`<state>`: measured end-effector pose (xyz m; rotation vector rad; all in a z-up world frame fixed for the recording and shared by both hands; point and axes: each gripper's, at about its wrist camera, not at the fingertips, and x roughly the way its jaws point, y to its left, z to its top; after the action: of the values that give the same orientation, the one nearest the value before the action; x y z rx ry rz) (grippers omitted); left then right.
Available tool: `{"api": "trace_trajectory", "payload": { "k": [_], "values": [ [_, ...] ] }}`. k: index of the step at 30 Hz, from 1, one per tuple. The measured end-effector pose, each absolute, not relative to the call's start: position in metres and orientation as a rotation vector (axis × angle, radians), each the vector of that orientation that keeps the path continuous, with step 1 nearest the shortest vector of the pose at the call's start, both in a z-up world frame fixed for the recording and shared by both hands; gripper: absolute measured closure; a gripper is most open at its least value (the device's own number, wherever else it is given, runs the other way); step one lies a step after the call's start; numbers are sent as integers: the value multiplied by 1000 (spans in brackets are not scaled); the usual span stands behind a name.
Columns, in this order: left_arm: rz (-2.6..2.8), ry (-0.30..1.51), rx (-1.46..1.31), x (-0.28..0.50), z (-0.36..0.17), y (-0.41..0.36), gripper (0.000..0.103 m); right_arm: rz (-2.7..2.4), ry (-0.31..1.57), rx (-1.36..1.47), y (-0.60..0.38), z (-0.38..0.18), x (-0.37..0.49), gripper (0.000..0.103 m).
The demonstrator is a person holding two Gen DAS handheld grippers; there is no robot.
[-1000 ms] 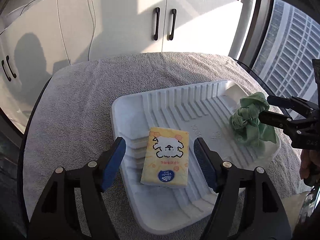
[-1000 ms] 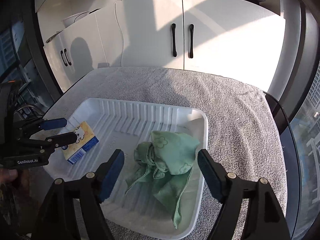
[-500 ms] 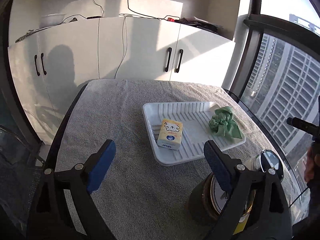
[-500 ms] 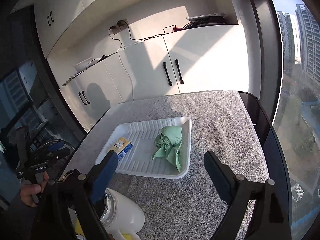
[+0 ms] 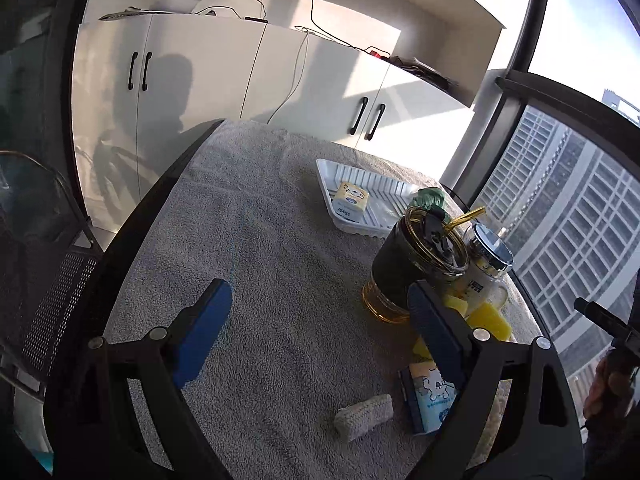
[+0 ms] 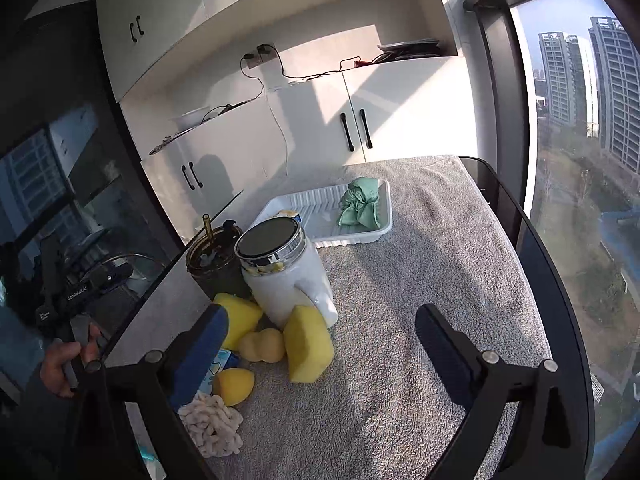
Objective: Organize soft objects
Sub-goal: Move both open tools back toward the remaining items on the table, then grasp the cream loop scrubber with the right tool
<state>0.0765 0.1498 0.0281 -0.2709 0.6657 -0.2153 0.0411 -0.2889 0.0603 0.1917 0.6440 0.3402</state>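
Observation:
The white tray [image 5: 326, 184] [image 6: 384, 208] sits far back on the grey towel. In it lie a yellow tissue pack [image 5: 351, 200] and a crumpled green cloth [image 5: 430, 198] [image 6: 360, 204]. My left gripper [image 5: 319, 286] hangs open over bare towel, holding nothing. My right gripper [image 6: 322, 312] is empty too, its jaws still opening, above the towel just right of several yellow sponges [image 6: 310, 344]. Beside them lie a cream knitted cloth [image 6: 212, 424] [image 5: 364, 416] and a blue tissue pack [image 5: 430, 398].
A dark tumbler [image 5: 416, 264] [image 6: 212, 260] with a gold straw and a white jar [image 6: 288, 276] with a chrome lid stand between the sponges and the tray. White cabinets [image 6: 356, 128] back the table. A hand [image 6: 64, 364] holds the left gripper beyond the table's left edge.
Both grippers have drawn back from the tray, leaving the tissue pack and green cloth in it. Their jaws stand wider. The tumbler, jar, sponges and knitted cloth have come into view.

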Motion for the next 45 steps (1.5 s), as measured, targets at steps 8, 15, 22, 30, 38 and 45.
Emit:
{"api": "trace_trajectory", "payload": {
  "k": [8,15,22,30,38,45],
  "values": [
    [-249,717,-167,23,19,122,13,386,671,194,-260,49,3,6],
    [-312,783,-118,4,1,98,13,457,712,171,-217,28,-20,6],
    [-334,825,-36,7,-18,86,13,466,752,77,-181,5,-29,6],
    [-362,874,76,27,-35,77,13,456,832,80,-168,-27,-8,6],
    [-368,916,84,40,-44,73,13,468,869,42,-154,-47,3,12],
    [-387,923,91,44,-44,68,13,514,863,32,-151,-55,3,52]
  ]
}}
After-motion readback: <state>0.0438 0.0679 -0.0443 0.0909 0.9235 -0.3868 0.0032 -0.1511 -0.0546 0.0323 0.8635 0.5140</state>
